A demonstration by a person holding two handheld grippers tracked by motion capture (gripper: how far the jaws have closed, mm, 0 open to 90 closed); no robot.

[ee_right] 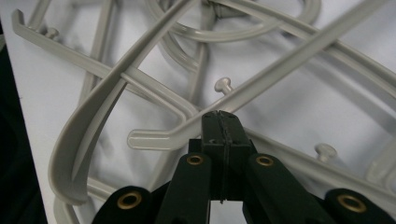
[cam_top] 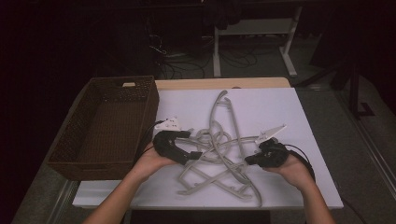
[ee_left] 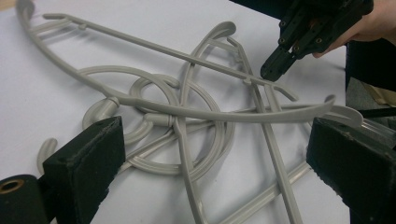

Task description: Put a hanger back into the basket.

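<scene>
We're at the grab step: the right gripper point(cam_top: 254, 159) has its jaws pinched together at the right edge of the tangled grey hangers point(cam_top: 219, 144), seemingly clamping one hanger's bar, while the left gripper point(ee_left: 210, 158) gapes wide over the pile's left side. Next we judge a lift to untangle one hanger and carry it left to the wicker basket point(cam_top: 70, 161), which sits left of the pile with nothing in it.

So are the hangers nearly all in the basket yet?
Not yet. The brown woven basket looks bare inside, so nothing looks done. All the grey plastic hangers lie tangled on the white table. The right gripper has its jaws shut at one hanger's bar; the left gripper waits open. Every hanger remains to be moved.
</scene>
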